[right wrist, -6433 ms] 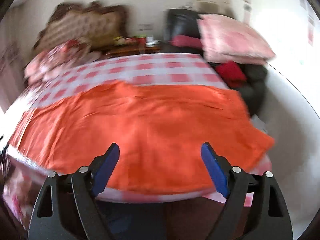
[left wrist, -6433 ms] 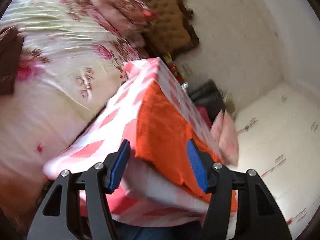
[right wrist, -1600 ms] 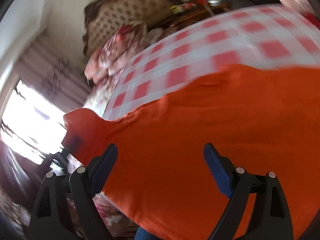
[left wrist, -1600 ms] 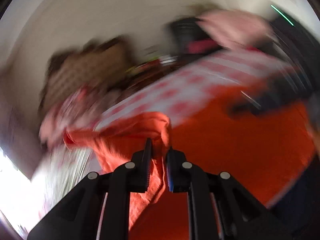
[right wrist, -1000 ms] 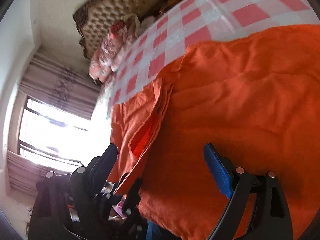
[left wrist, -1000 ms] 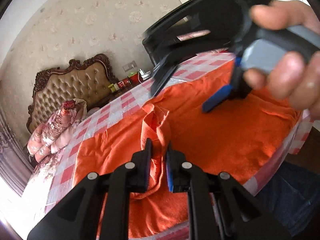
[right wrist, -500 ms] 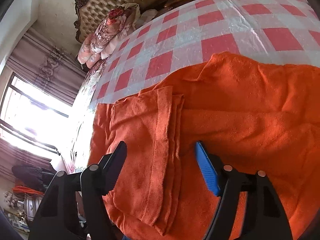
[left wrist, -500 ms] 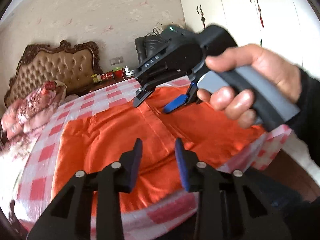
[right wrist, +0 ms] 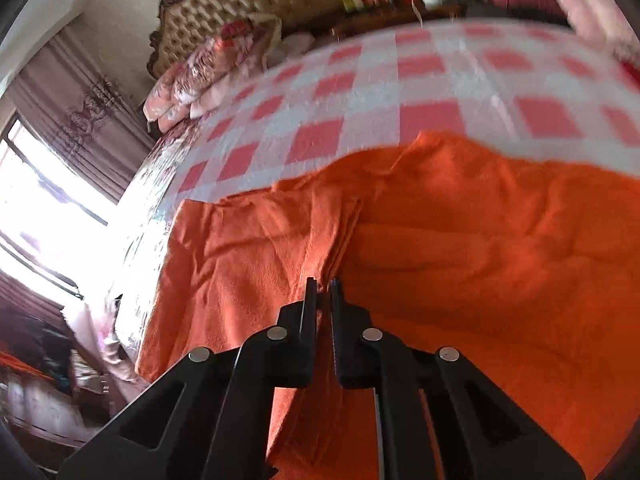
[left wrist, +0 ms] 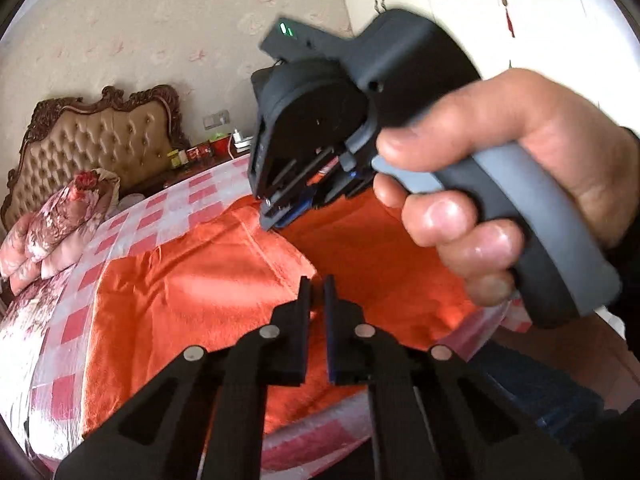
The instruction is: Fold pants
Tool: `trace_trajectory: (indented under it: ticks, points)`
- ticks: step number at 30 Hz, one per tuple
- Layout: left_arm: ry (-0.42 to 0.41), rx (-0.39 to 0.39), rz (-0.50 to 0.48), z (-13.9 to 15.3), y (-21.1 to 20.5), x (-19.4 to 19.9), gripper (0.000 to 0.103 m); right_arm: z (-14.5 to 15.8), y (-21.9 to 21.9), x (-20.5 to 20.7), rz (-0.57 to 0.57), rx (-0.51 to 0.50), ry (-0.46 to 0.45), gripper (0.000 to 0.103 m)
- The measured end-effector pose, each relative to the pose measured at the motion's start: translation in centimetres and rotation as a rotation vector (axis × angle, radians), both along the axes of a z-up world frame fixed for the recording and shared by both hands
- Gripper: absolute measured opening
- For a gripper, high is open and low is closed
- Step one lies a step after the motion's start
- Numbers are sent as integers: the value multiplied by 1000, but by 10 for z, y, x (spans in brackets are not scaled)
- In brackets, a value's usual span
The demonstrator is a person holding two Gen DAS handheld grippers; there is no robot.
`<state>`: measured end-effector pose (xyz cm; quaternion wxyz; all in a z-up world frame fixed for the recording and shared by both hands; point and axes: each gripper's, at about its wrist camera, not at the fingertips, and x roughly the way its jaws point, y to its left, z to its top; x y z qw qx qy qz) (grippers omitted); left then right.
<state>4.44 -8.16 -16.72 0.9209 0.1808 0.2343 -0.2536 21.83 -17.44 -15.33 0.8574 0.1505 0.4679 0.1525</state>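
Observation:
The orange pants lie spread on a red-and-white checked table, with the left part folded over onto the rest. My left gripper is shut, its tips at the folded edge near the table's front; whether it pinches cloth I cannot tell. My right gripper shows in the left wrist view, held in a hand above the pants. In the right wrist view the right gripper is shut right at the fold edge of the pants; a grip on cloth is not clear.
A bed with a tufted headboard and floral bedding stands left of the table. A low stand with small bottles is behind it. A bright window with curtains is at the left. White wardrobe doors are at the right.
Both grippers have closed from open. The left gripper let go of the folded part, which now lies on the pants. The right gripper has come closer to the fold edge.

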Motion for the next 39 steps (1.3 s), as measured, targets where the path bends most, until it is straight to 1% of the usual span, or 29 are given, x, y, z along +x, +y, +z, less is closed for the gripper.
trace_trajectory:
  ticks: [1,2,3,5,6,7,9,10,12,13,15,16,17,20,24,28,33,35,38,39]
  points:
    - [17,13,1,-6,-3,3,9,-1,3,-4,0,-33,-11,9]
    - [28,11,8,-9,-3,5,16,-4,6,-4,5,-53,-12,9]
    - [40,6,15,-11,-3,7,30,-8,8,-2,6,-69,-6,9]
    - [31,-9,4,-10,-2,1,40,-16,10,0,-13,-105,7,9]
    - [17,8,9,-10,-4,-1,40,-18,10,0,-21,-112,3,10]
    - [11,38,20,-12,-7,-2,40,-19,11,-1,-23,-118,-8,10]
    - [27,42,35,-17,-7,4,40,-19,14,-2,-24,-143,-22,10]
    - [44,34,58,-19,-6,7,40,-20,16,-2,-25,-156,-29,10]
    - [88,-13,89,-18,-2,14,38,-21,16,-5,-35,-184,-44,11]
    - [92,-8,92,-18,-3,15,38,-21,15,-6,-36,-187,-48,11]
    - [53,44,85,-20,-11,11,31,-21,15,-6,-38,-190,-54,11]
    - [40,62,92,-21,-14,10,30,-21,15,-6,-38,-197,-56,11]
    - [38,69,106,-21,-16,10,25,-21,16,-6,-43,-211,-59,11]
    - [50,67,132,-21,-16,12,19,-21,18,-9,-46,-222,-66,12]
    - [60,30,139,-17,-9,17,13,-21,17,-9,-46,-221,-61,13]
    - [33,9,139,-8,-6,13,12,-19,17,-11,-58,-227,-59,16]
    - [21,-14,129,-2,-4,7,11,-7,11,-18,-79,-239,-96,16]
    - [21,-11,125,-3,-5,7,11,-6,9,-20,-85,-246,-101,16]
    - [31,0,119,-6,-7,8,12,-13,9,-15,-81,-274,-85,16]
    - [46,11,112,-10,-10,10,14,-18,9,-12,-80,-284,-69,16]
